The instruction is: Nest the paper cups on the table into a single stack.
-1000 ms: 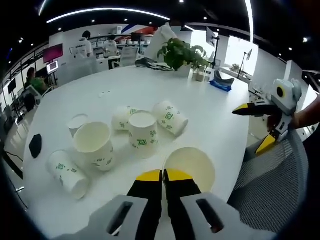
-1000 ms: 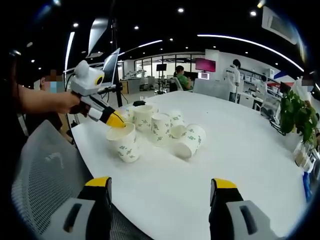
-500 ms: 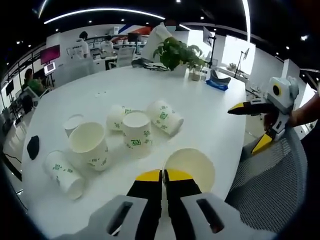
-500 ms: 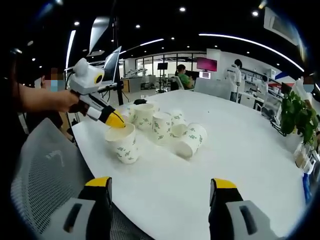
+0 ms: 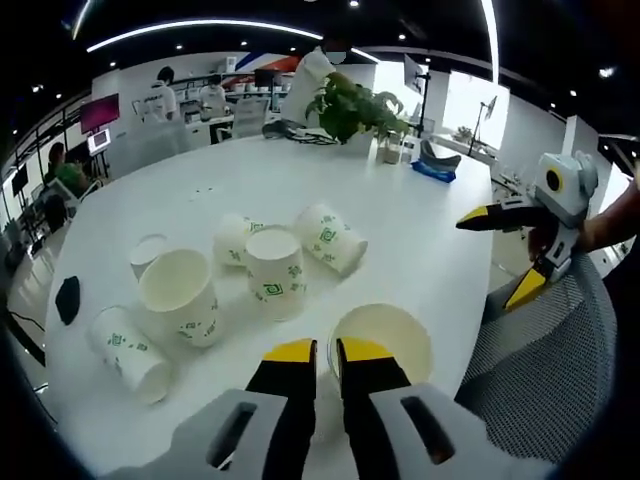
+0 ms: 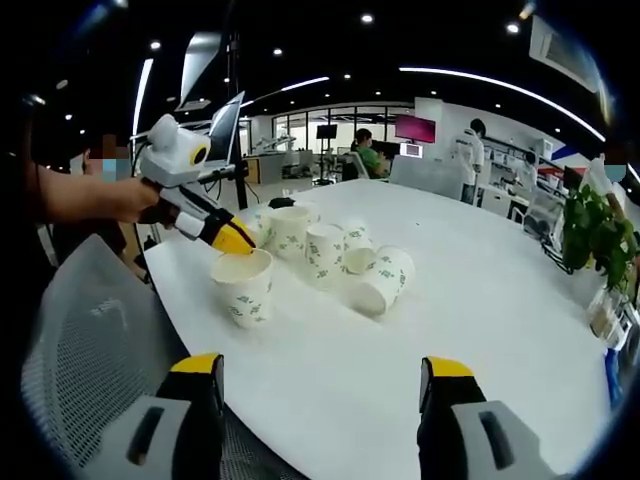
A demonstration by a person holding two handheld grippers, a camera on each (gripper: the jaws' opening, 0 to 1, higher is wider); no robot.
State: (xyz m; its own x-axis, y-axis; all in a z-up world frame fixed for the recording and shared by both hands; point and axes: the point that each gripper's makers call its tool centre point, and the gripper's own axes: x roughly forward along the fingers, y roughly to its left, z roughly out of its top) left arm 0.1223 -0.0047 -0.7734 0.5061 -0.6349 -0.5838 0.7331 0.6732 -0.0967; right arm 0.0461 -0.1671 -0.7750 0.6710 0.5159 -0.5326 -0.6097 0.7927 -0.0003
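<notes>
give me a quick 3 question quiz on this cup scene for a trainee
1. True or false: the right gripper is open.
2. The left gripper is at the rim of which cup: A) the nearest upright cup, B) the cup lying on its side?
3. What stands at the table's far edge in the left gripper view?

Key: 1 true. 2 A. 3 a potted plant.

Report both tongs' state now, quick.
Left tongs: nearly shut on the rim of a paper cup.
Right tongs: open, holding nothing.
</notes>
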